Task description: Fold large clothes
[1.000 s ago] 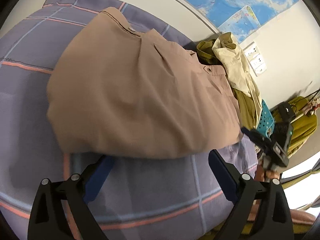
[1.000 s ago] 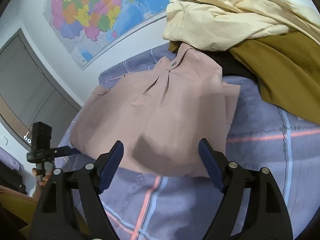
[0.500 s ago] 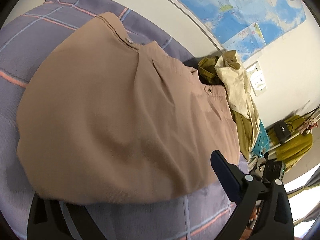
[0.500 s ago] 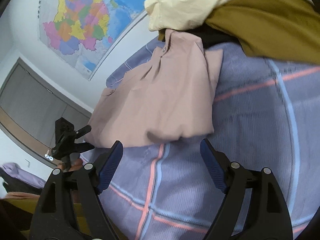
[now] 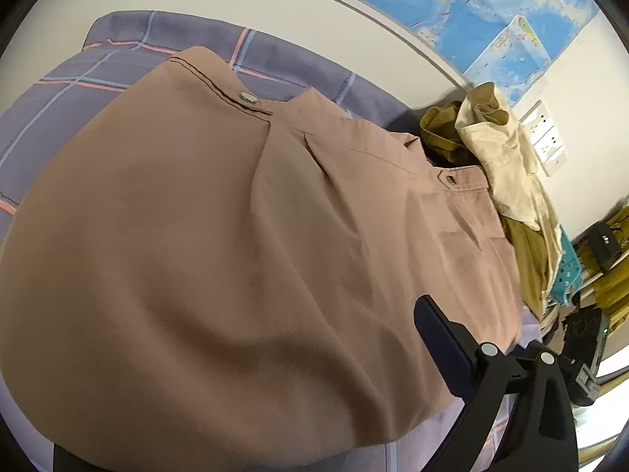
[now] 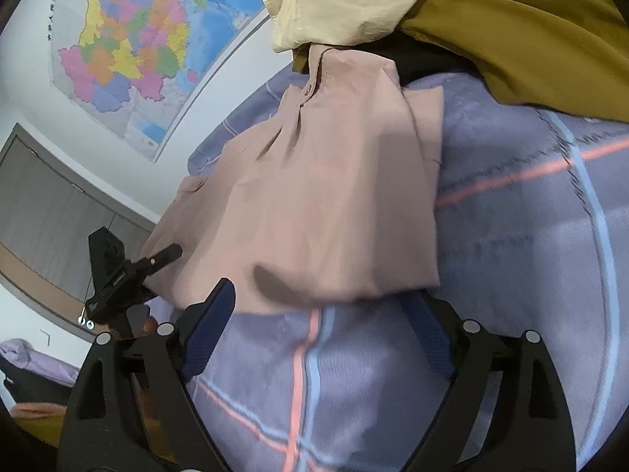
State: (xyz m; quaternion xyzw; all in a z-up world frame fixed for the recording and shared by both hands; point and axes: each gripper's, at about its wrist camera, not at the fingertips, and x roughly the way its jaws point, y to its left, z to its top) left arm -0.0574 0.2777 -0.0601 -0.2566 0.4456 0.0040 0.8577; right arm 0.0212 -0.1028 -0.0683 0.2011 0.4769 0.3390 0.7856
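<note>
- Lying folded on the plaid bedsheet [image 6: 530, 236], the tan garment [image 5: 236, 255] fills the left wrist view.
- Left gripper [image 6: 157, 275]: one finger [image 5: 444, 346] visible, the other under cloth; state cannot be told.
- Right gripper [image 6: 320, 336], lower centre: jaws opening, garment hem just between the tips, unpressed.
- Only the right view shows both grippers.

A purple plaid bedsheet [image 6: 530, 259] with pink and pale blue stripes fills the lower right of the right wrist view and shows at the upper left of the left wrist view. A coloured wall map [image 6: 129, 39] hangs at the upper left of the right wrist view, with grey cabinet doors [image 6: 43, 212] below it at the left edge. In the left wrist view, white wall sockets [image 5: 544, 137] sit at the right, and a teal perforated basket [image 5: 566, 275] lies lower at the right edge.
</note>
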